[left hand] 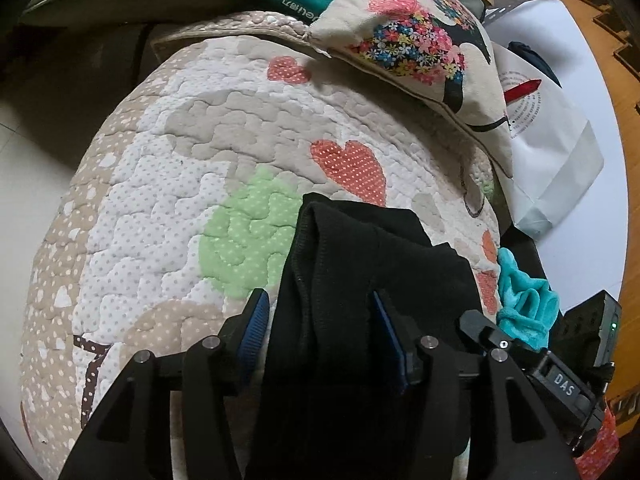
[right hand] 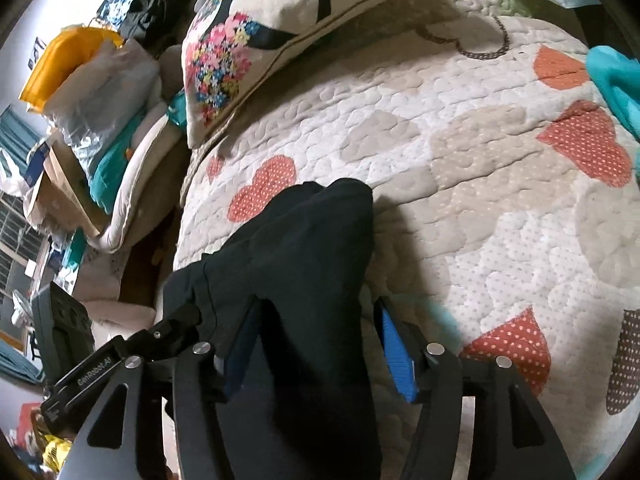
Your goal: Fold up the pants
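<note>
The black pants [left hand: 360, 248] lie bunched on a quilted bedspread [left hand: 160, 200] with hearts and a green patch. My left gripper [left hand: 320, 312] straddles the dark fabric; its left pad stands clear of the cloth with quilt showing in the gap, so the jaws are open. In the right wrist view the same pants [right hand: 312, 232] run up between the fingers of my right gripper [right hand: 316, 320]. Its right blue pad [right hand: 394, 344] is free of the cloth and the jaws stand open. The fabric's lower part is hidden under both grippers.
A floral pillow [left hand: 420, 40] rests at the far edge of the quilt [right hand: 480, 220]. A teal cloth [left hand: 524, 300] lies at its right edge, beside a white bag [left hand: 552, 152]. Piled bedding and boxes [right hand: 100, 120] crowd the left side. The floor [left hand: 24, 160] drops off left.
</note>
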{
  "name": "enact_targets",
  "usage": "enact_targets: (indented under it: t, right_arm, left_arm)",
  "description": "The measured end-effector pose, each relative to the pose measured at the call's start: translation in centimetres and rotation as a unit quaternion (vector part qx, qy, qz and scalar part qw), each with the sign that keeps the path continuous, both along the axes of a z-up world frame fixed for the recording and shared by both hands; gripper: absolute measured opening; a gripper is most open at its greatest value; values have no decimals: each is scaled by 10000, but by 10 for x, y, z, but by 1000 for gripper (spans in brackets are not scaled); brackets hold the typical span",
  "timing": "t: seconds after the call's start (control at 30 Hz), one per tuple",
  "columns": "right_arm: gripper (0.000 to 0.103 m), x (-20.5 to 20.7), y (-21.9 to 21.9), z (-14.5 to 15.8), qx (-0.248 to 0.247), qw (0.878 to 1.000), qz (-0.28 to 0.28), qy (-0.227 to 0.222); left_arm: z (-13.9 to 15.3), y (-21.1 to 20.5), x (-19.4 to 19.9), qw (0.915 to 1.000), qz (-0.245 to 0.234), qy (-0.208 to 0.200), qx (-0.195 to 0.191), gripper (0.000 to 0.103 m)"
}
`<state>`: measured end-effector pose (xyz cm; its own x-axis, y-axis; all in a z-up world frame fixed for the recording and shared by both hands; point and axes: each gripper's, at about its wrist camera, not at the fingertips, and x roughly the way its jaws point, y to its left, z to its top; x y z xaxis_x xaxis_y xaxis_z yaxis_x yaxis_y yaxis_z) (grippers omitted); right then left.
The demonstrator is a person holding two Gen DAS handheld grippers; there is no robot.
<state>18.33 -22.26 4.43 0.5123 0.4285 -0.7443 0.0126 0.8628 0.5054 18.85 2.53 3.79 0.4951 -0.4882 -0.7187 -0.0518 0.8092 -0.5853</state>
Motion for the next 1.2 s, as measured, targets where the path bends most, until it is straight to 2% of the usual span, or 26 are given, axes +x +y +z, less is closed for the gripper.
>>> enact_targets:
  t: [0.13, 0.4, 0.53, 0.77, 0.9, 1.07, 1.2]
  right_arm:
    - [66, -4, 3, 3, -53, 10000, 0, -33]
    - [66, -8, 25, 2, -497, 9984, 251, -135]
    - [68, -10, 27, 4, -618, 9975, 251, -213]
    - [68, -15, 20, 11, -671, 9969, 46, -396]
    - [68, -24, 18, 18, -839, 9953, -25, -482]
    - [68, -45, 14, 41, -914, 9946, -12, -493]
    - [70, -72, 11, 67, -880, 9945, -3, -574]
  left_arm:
    - [-1, 5, -1, 9999, 49, 79, -124, 56]
    - [-1, 13, -2, 9988, 118, 218, -411, 57]
    - [5, 15, -6, 9991, 138, 177, -371, 57]
    - [28, 15, -21, 9999, -32, -100, 35, 57]
    - [44, 12, -35, 9982, -242, -347, 433, 57]
    - [58, 5, -63, 9887, -465, -751, 1208, 57]
    - [60, 0, -88, 9803, -513, -976, 1637, 57]
